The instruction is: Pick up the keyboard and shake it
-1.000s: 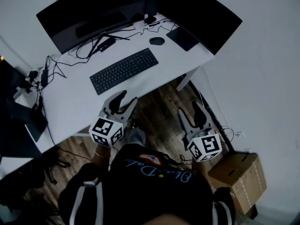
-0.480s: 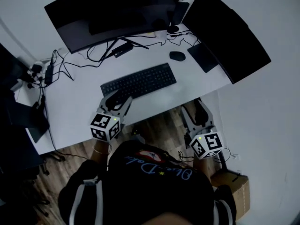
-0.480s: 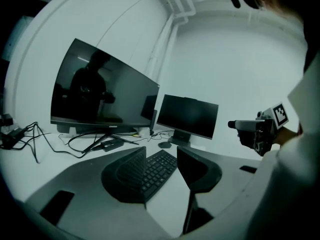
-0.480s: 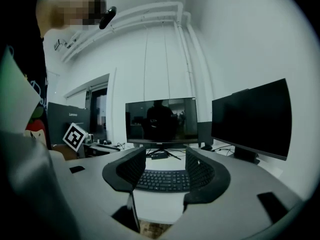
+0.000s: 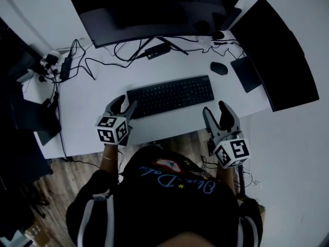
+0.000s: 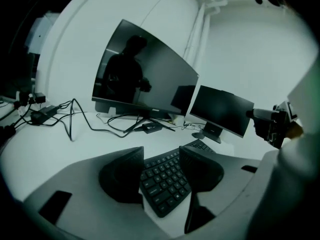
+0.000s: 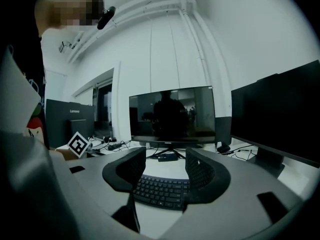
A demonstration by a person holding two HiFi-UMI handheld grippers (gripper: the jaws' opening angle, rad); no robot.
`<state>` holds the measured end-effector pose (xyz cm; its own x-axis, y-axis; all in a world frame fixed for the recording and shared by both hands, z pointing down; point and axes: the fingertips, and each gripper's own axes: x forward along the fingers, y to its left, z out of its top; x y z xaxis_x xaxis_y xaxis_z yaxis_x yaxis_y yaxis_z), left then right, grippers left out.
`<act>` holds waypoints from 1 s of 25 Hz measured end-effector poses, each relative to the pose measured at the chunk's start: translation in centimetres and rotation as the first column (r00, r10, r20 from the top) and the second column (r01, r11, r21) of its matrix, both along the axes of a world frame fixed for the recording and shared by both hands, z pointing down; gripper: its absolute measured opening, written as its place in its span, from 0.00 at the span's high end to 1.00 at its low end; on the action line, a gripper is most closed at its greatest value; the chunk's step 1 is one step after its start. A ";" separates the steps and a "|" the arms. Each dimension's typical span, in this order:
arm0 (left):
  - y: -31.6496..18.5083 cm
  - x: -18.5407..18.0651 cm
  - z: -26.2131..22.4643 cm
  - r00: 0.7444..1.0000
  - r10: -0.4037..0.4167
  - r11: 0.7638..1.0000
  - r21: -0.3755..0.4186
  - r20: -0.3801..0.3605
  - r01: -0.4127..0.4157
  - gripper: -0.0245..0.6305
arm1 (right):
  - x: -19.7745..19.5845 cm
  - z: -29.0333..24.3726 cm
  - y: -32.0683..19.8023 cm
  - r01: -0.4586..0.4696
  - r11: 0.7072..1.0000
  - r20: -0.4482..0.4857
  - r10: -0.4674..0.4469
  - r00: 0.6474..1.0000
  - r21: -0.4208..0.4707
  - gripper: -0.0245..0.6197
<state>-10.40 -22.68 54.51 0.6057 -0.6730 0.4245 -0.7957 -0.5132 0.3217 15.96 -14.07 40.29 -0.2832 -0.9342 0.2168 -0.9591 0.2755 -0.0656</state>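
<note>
Keyboard flat on the desk. Left hand-held gripper at its left end, jaws opening either side of that corner, not pressing it. Right hand-held gripper released, jaws apart, just short of its right end.

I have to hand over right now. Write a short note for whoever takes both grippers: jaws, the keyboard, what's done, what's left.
Left gripper: jaws opening, with the left end of the keyboard between them; the pads are not pressing on it.
Right gripper: jaws apart and empty, pointing at the keyboard's right end from the front edge of the desk.
Keyboard: lying flat on the desk, not lifted.
Done: a gripper stands at each end of the keyboard.
Left: close both on the keyboard, lift it, shake it.
</note>
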 end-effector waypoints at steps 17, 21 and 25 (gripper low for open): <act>-2.5 -2.9 9.4 0.995 -0.067 0.962 -0.261 0.073 0.084 0.61 | 0.8 2.9 -5.6 0.052 0.994 0.010 -0.051 0.999 -0.092 0.63; -2.7 -2.3 10.5 0.994 -0.065 0.947 -0.307 0.092 0.091 0.61 | 2.0 3.6 -7.2 0.080 0.990 0.003 -0.080 0.997 -0.119 0.63; -3.1 -1.5 11.0 0.993 -0.091 0.932 -0.346 0.071 0.110 0.59 | 4.0 4.7 -8.2 0.082 0.983 -0.005 -0.084 0.996 -0.162 0.63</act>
